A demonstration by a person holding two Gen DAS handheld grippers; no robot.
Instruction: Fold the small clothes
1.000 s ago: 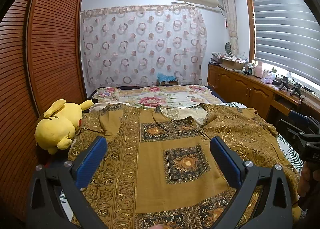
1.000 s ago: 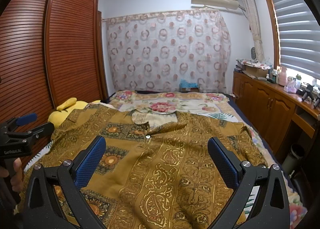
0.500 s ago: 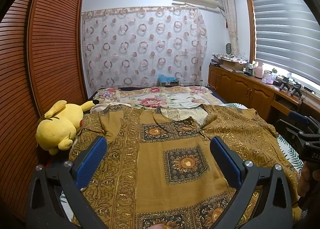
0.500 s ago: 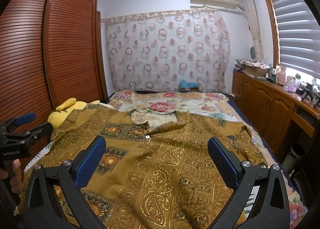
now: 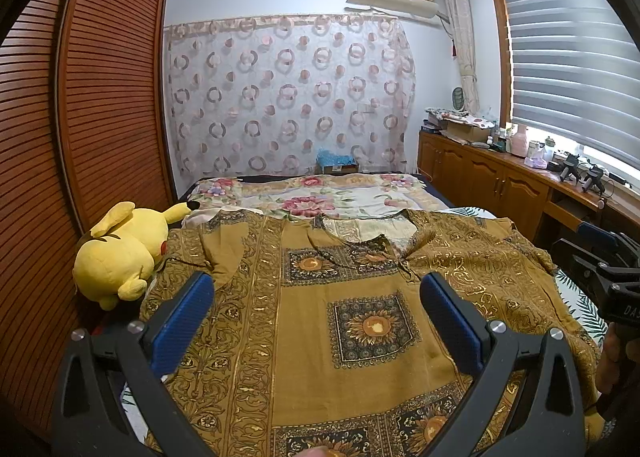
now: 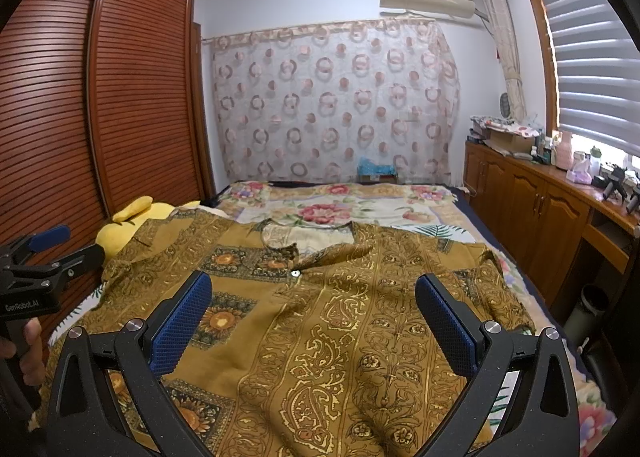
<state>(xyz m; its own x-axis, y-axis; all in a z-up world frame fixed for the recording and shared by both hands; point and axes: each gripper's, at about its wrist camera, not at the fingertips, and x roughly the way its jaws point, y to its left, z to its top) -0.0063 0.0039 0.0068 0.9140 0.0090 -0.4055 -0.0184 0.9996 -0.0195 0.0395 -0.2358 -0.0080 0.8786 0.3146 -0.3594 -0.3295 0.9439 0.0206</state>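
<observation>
A mustard-brown shirt (image 5: pixel 320 317) with gold scroll borders and sunflower squares lies spread flat on the bed, collar toward the far end; in the right wrist view the same shirt (image 6: pixel 340 317) fills the bed's near half. My left gripper (image 5: pixel 316 297) hovers open above the shirt's chest, nothing between its blue pads. Over the shirt's right half, my right gripper (image 6: pixel 312 297) is open too and holds nothing. Each gripper shows at the edge of the other's view, held by a hand: the right gripper (image 5: pixel 600 257) and the left gripper (image 6: pixel 44 257).
A yellow plush toy (image 5: pixel 124 249) lies at the bed's left edge against the slatted wooden wardrobe (image 5: pixel 60 137). A floral blanket (image 5: pixel 320 197) covers the bed's far end. Wooden cabinets (image 6: pixel 532 213) with clutter on top run along the right wall under the window.
</observation>
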